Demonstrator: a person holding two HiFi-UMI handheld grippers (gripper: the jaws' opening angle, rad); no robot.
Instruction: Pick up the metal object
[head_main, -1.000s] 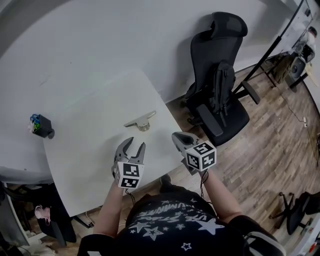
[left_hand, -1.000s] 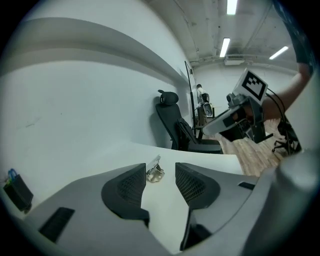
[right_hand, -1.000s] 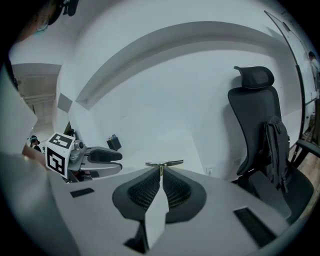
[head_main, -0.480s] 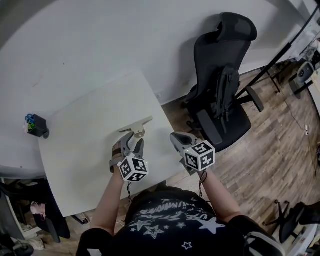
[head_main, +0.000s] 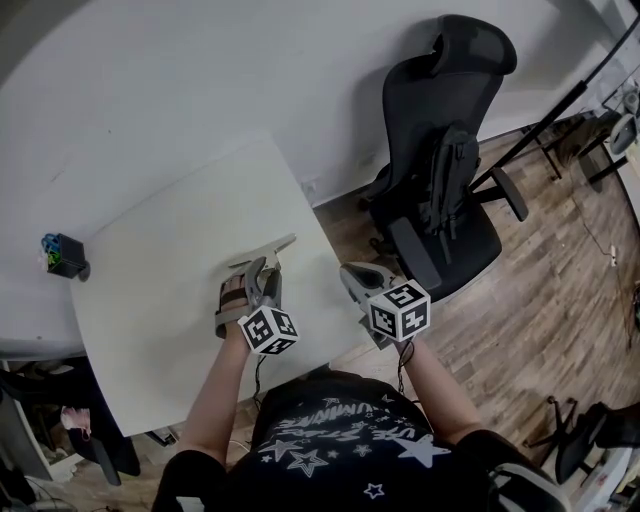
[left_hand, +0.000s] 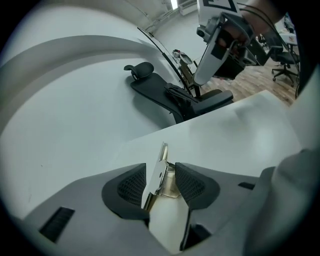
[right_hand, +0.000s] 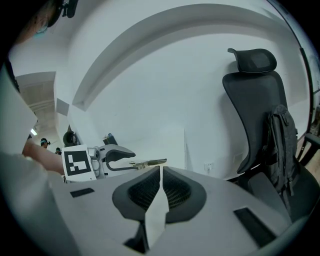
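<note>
Jaws of the left gripper (head_main: 262, 268), just opened wide, straddle the metal object (left_hand: 159, 170) without pinching it. It lies flat on the worktop (head_main: 150, 250), not lifted. The right gripper's (right_hand: 160, 187) jaws, pressed together, hover right of the object.

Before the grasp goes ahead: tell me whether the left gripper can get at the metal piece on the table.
Probably yes. The left gripper, its jaws just opened wider, straddles the metal piece on the table, with nothing else between them; the shut right gripper is off to the side.
</note>
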